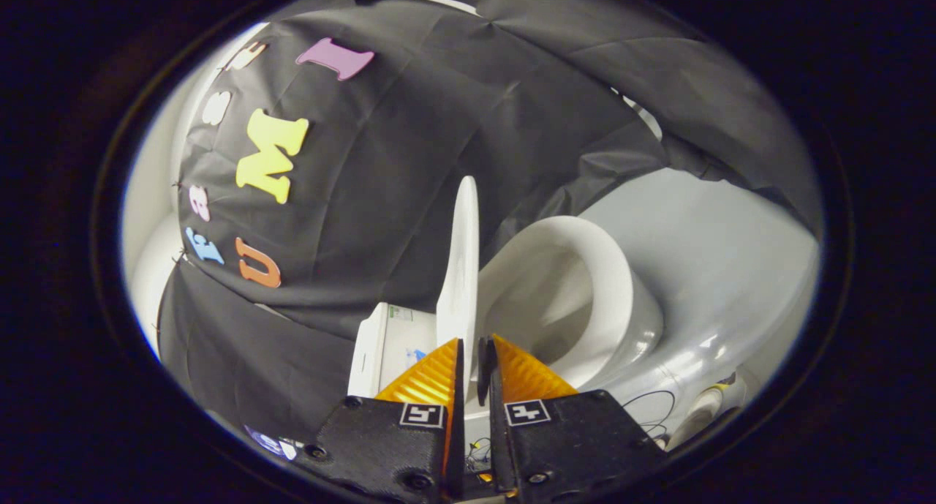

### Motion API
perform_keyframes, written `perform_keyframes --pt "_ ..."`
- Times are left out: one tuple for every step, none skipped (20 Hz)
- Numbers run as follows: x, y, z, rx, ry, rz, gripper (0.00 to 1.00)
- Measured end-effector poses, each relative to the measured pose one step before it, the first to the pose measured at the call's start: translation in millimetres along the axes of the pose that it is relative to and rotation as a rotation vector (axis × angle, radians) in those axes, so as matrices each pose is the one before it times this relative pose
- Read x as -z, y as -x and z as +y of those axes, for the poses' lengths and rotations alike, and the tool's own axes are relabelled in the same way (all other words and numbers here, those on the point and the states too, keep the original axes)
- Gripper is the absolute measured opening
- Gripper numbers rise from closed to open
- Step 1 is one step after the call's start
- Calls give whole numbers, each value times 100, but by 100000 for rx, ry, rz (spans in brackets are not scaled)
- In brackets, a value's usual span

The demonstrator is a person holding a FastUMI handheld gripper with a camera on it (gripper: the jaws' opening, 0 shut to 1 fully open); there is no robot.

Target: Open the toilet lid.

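Note:
The white toilet lid [462,270] shows edge-on as a thin blade, lifted well away from the seat ring [614,284] and the open bowl [541,314]. Its free edge runs down into the narrow gap between my two orange fingers [431,381]. My gripper [473,352] is shut on that edge, one finger on each face of the lid. A small dark bumper [482,369] on the lid's underside sits against the finger on the bowl side. The whole scene appears rolled sideways.
The white cistern [387,343] stands behind the lid, close to the finger on that side. Pale floor [716,270] spreads beyond the bowl. Black cloth wall [409,160] hangs behind the toilet. A thin dark cable [651,401] lies by the toilet base.

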State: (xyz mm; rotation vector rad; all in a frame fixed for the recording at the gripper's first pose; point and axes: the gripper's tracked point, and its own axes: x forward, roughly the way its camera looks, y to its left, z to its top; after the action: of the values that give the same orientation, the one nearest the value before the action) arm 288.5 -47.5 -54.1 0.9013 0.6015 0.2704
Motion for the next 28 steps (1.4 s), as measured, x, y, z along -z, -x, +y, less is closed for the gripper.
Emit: perform_keyframes --pt "-60 -73 601 224 751 -6 17" --pt "5 19 631 305 1350 230 17" --pt "76 97 715 -161 1278 69 17" --pt "-60 -17 746 -148 1313 22 17" --pt "148 74 538 -5 1013 92 17" --pt "-16 -38 424 439 1098 88 17" --pt "73 37 539 714 1241 236 17" --pt "56 -5 483 963 1662 242 17" --pt "96 27 704 702 1579 250 17" --pt "-51 10 622 577 1790 189 17" --pt "48 -49 685 217 1462 227 18" --pt "-25 -2 715 91 1487 251 17" --pt "7 -19 655 -30 1296 234 17" --pt "-24 -28 725 -4 1460 202 17" --pt "94 153 623 137 1585 226 17" --pt "26 4 625 278 1985 164 17" --pt "53 4 727 492 1740 129 17" --pt "56 -27 829 -350 1347 138 17" --pt "40 65 798 -459 919 242 17" --pt "-29 -41 754 -356 1045 83 17" --pt "155 -65 479 749 1502 -14 17" --pt "134 -15 526 1167 2299 123 17" --pt "151 -43 525 1178 2203 234 18" --pt "-101 -71 622 610 2250 275 18" --pt "-7 -15 552 257 1650 258 18" --pt "-98 91 634 97 1229 165 18" --pt "4 -55 419 320 960 99 18" --pt "-127 -102 551 216 902 96 17"
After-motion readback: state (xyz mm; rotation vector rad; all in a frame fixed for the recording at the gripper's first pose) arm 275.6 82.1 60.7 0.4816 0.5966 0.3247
